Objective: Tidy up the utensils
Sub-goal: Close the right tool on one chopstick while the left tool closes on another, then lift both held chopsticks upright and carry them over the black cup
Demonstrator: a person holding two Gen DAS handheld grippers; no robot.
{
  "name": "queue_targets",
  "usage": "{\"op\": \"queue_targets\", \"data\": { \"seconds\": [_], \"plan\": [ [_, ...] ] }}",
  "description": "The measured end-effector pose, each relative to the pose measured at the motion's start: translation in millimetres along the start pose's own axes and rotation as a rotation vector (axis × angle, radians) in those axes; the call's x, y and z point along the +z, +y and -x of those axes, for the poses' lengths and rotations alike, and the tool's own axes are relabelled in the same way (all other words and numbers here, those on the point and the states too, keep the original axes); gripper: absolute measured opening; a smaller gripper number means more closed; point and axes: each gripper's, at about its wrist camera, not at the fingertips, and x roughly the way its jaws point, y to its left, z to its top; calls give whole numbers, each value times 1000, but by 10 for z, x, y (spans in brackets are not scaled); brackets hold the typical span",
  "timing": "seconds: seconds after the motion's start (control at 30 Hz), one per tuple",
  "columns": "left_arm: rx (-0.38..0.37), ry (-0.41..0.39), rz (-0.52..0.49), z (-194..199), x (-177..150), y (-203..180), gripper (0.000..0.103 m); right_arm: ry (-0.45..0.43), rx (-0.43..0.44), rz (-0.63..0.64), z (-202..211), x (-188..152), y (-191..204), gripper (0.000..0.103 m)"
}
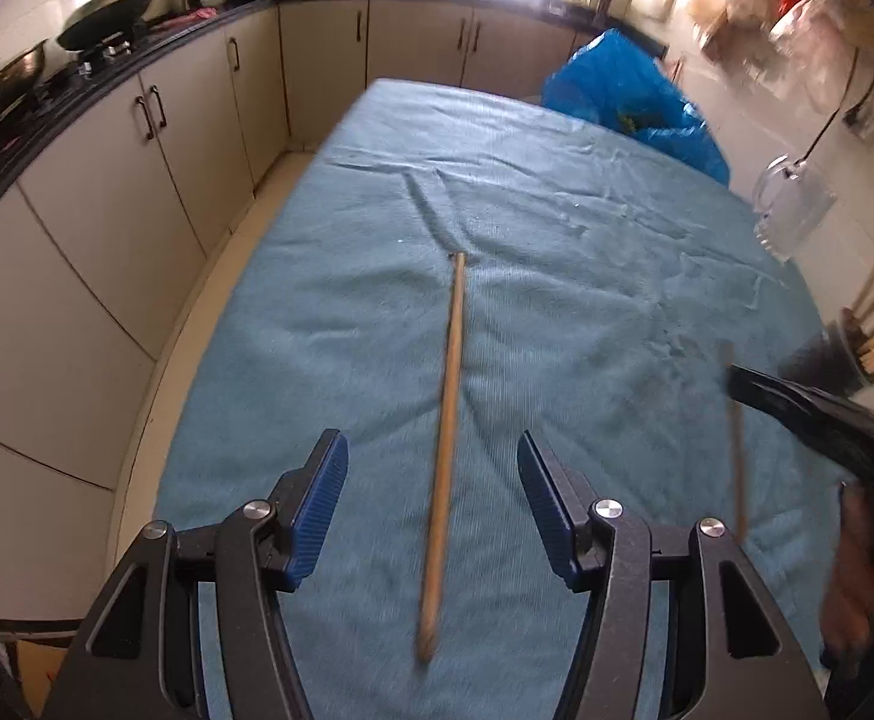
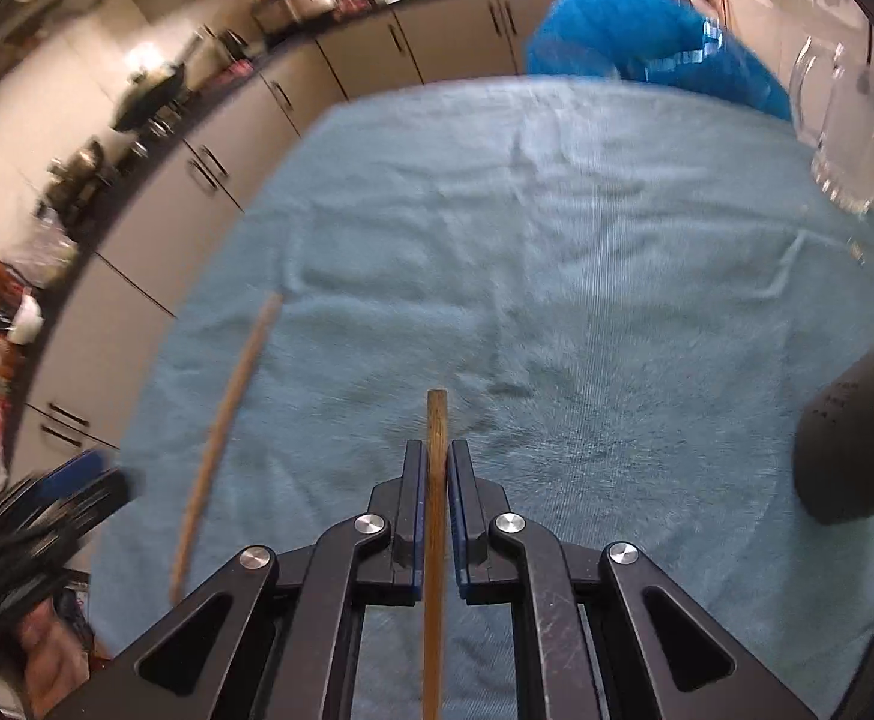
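Note:
A wooden chopstick lies lengthwise on the blue cloth. My left gripper hovers over it, open, one blue pad on each side and neither touching it. My right gripper is shut on a second chopstick, whose end sticks out past the pads. In the left wrist view that gripper comes in from the right with its chopstick. From the right wrist the lying chopstick shows at left, with the left gripper blurred below it.
A dark utensil holder with several chopsticks stands at the cloth's right edge, also close at right as the holder. A clear glass pitcher and a blue plastic bag sit at the far right. Kitchen cabinets line the left side.

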Motion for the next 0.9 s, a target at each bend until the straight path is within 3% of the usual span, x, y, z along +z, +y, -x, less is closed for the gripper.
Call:
{"op": "queue_targets", "data": {
  "seconds": [0.2, 0.37, 0.47, 0.57, 0.7, 0.73, 0.8, 0.9],
  "plan": [
    [16, 57, -52, -411, 554, -227, 58, -82, 36, 30, 374, -110, 58, 8],
    [97, 126, -57, -760, 802, -316, 56, -109, 52, 31, 552, -166, 17, 8],
    [103, 160, -59, -910, 849, -322, 48, -120, 57, 29, 605, -183, -20, 8],
    [107, 204, -46, -1052, 869, -313, 30, -130, 61, 26, 623, -177, -3, 8],
    [128, 197, -54, -1086, 874, -339, 20, -139, 73, 22, 657, -204, 15, 8],
    [134, 191, -56, -1082, 870, -351, 8, -141, 76, 22, 669, -214, 23, 8],
    [139, 186, -56, -1076, 845, -354, 5, -148, 78, 16, 694, -237, 35, 8],
    [89, 159, -45, -950, 757, -364, 5, -167, 79, 19, 755, -267, 36, 8]
  ]
}}
